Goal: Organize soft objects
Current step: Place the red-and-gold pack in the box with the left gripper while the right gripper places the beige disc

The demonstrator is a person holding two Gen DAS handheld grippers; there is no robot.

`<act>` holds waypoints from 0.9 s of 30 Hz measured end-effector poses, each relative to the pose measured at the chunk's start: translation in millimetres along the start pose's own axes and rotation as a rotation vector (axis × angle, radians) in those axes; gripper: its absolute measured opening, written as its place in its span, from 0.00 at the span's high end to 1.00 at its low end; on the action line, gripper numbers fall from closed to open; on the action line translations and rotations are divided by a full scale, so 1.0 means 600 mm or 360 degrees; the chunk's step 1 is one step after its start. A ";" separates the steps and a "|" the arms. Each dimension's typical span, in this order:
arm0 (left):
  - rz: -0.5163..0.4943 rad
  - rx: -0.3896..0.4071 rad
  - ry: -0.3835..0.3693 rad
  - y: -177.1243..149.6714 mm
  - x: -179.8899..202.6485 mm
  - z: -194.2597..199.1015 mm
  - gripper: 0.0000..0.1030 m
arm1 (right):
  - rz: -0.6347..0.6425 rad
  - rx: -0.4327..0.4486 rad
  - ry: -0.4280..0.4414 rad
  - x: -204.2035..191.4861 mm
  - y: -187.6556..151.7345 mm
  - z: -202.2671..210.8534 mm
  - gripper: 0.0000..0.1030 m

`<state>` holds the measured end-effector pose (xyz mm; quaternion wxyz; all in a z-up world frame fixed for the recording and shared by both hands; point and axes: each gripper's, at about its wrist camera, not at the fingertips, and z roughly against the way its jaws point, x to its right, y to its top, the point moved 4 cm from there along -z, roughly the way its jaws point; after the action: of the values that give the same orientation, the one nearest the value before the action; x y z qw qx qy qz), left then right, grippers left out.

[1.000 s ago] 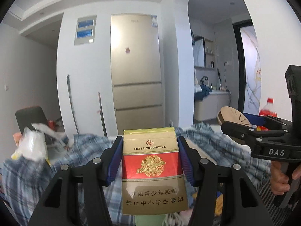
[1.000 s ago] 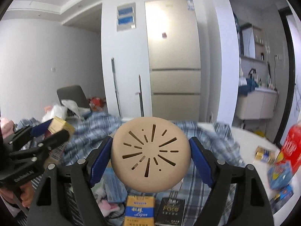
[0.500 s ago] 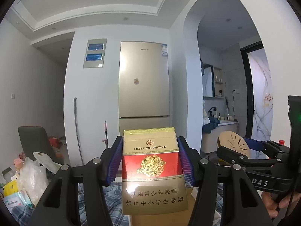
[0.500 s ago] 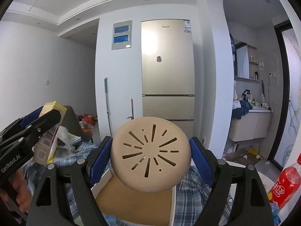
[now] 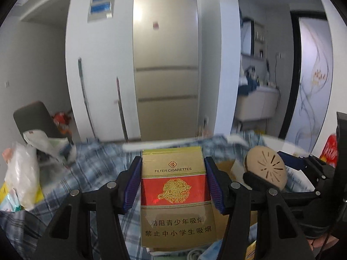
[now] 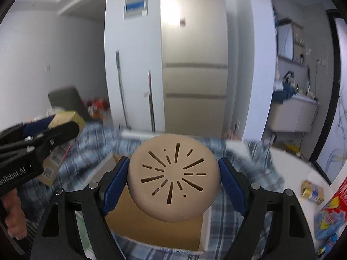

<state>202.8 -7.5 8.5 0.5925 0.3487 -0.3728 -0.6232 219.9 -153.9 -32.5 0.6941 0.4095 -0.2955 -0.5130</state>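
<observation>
At frame centre, the left gripper (image 5: 172, 181) clamps a gold-and-red cardboard cigarette pack (image 5: 174, 197) printed "FILTER CIGARETTES". The right gripper (image 6: 174, 181) squeezes a round beige slotted disc (image 6: 173, 179); "Robot.AI" shows at left.

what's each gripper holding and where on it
Left gripper pinches the cigarette pack by its long side edges. Right gripper clamps the beige slotted disc across its rim.
</observation>
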 end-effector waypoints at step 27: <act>0.0055 -0.0413 -0.0034 -0.102 -0.015 -0.126 0.42 | 0.0030 -0.0597 0.0095 -0.005 -0.108 -0.126 0.19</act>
<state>240.0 -1.4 -81.4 0.6392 0.2559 -0.3012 -0.6596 251.2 -140.2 -125.7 0.7716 0.2851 -0.1776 -0.5402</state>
